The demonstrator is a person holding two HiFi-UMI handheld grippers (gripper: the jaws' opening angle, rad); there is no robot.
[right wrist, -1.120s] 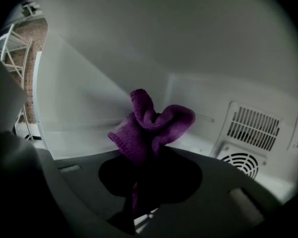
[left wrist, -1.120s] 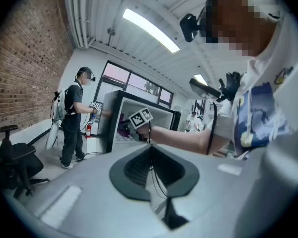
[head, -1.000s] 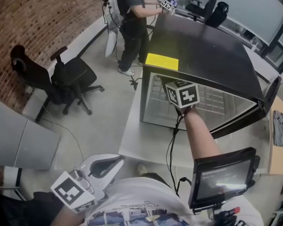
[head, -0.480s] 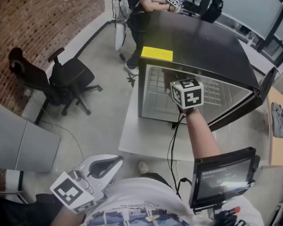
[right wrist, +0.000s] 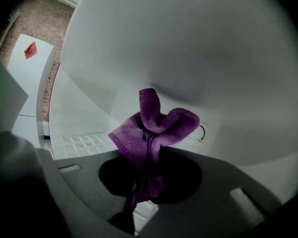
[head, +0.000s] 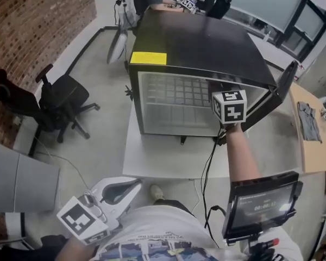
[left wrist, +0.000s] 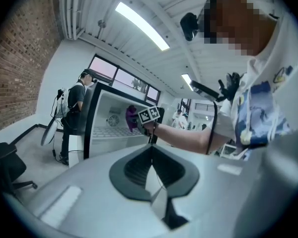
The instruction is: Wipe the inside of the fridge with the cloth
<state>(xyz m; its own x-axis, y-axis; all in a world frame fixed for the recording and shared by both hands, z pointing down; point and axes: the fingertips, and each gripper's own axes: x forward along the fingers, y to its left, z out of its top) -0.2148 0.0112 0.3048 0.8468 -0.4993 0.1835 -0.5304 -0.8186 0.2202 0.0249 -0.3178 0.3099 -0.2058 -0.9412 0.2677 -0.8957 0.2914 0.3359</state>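
Purple cloth (right wrist: 151, 133) is clamped in the right gripper (right wrist: 148, 185) inside the fridge (head: 198, 39), centre frame. The left gripper (head: 121, 191), jaws together, hangs lower left; a chair (head: 62, 97) stands at the left.

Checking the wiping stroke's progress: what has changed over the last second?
The right gripper, shut on the purple cloth, moved from the middle of the fridge opening toward its right, door side. The left gripper stayed shut and empty, low by the person's body.
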